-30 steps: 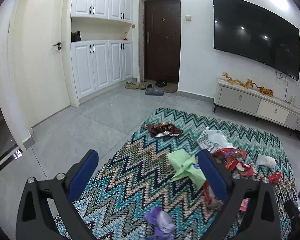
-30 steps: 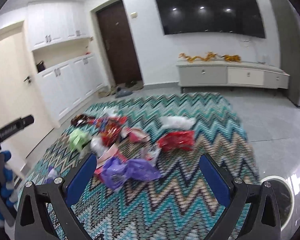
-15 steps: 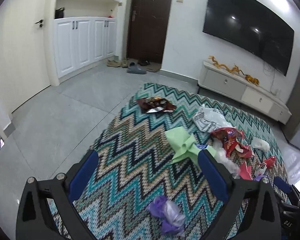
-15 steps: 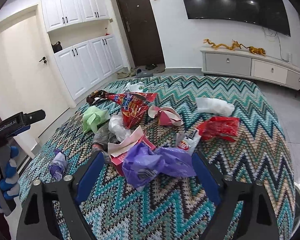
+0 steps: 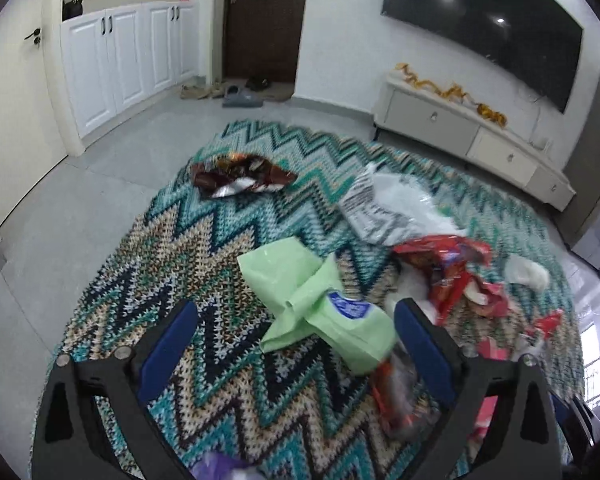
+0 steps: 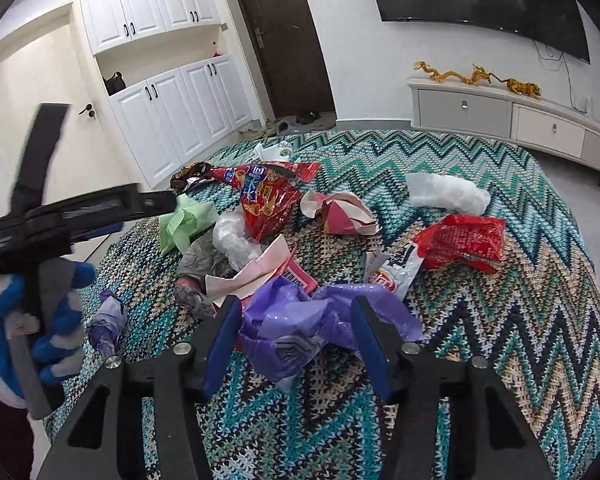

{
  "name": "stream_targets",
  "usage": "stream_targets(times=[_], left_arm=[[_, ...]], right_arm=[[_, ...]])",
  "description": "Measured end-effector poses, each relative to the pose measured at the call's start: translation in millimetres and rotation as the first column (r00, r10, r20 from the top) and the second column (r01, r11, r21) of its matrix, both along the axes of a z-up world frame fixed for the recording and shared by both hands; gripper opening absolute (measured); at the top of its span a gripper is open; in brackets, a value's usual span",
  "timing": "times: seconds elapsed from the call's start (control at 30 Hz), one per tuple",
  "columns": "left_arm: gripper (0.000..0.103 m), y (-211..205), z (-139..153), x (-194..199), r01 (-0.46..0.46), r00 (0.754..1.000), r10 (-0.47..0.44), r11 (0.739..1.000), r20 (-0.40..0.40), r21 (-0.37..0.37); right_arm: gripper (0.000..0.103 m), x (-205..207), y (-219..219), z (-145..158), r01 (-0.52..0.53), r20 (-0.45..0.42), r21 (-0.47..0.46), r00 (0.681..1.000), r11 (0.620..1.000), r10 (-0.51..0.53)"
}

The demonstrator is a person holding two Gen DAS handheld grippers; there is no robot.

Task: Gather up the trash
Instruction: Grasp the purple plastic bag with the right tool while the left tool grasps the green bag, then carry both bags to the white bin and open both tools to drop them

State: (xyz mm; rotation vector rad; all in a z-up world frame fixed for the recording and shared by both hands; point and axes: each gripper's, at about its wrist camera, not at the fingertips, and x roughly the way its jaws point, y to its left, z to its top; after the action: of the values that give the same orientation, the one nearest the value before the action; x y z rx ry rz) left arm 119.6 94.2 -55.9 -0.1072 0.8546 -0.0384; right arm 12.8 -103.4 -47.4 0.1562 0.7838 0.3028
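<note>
Trash lies scattered on a zigzag rug (image 5: 204, 240). My left gripper (image 5: 296, 328) is open, its jaws on either side of a light green bag (image 5: 312, 304); that bag also shows in the right wrist view (image 6: 184, 220). My right gripper (image 6: 296, 332) is partly closed around a crumpled purple plastic bag (image 6: 300, 328), jaws on both sides of it, contact unclear. Nearby lie a red snack bag (image 6: 264, 196), a pink box (image 6: 260, 272), a red wrapper (image 6: 468, 240) and a brown wrapper (image 5: 240, 176).
A small purple wad (image 6: 108, 320) lies at the rug's left edge. A white bag (image 6: 444, 192) and a striped white bag (image 5: 388, 204) lie further back. A low TV cabinet (image 6: 500, 116) stands at the right wall. Shoes (image 5: 236, 92) lie by the dark door.
Both grippers have moved forward and down towards the rug. The right jaws have narrowed around the purple bag. The green bag now lies between the left jaws.
</note>
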Motion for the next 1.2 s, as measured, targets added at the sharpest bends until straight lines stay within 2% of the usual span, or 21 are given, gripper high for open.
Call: stream_targets(times=[0.1,0.2,0.27,0.37,0.43,0.63,0.87,1.03,1.2], left_arm=[[0.085,4,-10,9,-0.002,0.999,0.001,0.999,-0.047,-0.041],[0.067,4,-16,13,0.002,0.996,-0.008,0.997,-0.084,-0.071],[0.050,6,-18,15,0.011,0.994,-0.022,0.994,-0.104,-0.109],[0.037,5,-15,12,0.016,0.995,-0.028,0.993,-0.099,-0.116],[0.031,7,-12,8,0.019,0.995,-0.031,0.992,-0.092,-0.128],[0.026,13,5,-13,0.013,0.999,-0.019,0.991,-0.043,-0.133],[0.026,2,50,-45,0.059,0.996,-0.051,0.991,0.067,-0.120],[0.026,-36,77,-60,0.149,0.982,-0.134,0.983,0.132,-0.108],[0.026,-90,93,-66,0.272,0.953,-0.255,0.957,0.162,-0.096]], right_arm=[[0.043,1,1,0,-0.009,0.004,0.007,1.000,1.000,0.009],[0.038,0,1,1,-0.012,0.014,0.008,1.000,1.000,0.012],[0.036,-1,0,2,-0.013,0.020,0.009,1.000,1.000,0.012],[0.036,-4,0,4,-0.010,0.028,0.007,1.000,1.000,0.010],[0.035,-7,0,6,-0.012,0.033,0.003,0.999,1.000,0.012],[0.035,-19,0,15,-0.020,0.060,-0.005,0.998,1.000,0.020],[0.034,-34,-12,39,0.004,0.123,0.004,0.992,1.000,-0.004],[0.034,-47,-39,57,0.070,0.172,0.013,0.982,0.997,-0.072],[0.034,-65,-91,72,0.197,0.208,0.010,0.959,0.980,-0.194]])
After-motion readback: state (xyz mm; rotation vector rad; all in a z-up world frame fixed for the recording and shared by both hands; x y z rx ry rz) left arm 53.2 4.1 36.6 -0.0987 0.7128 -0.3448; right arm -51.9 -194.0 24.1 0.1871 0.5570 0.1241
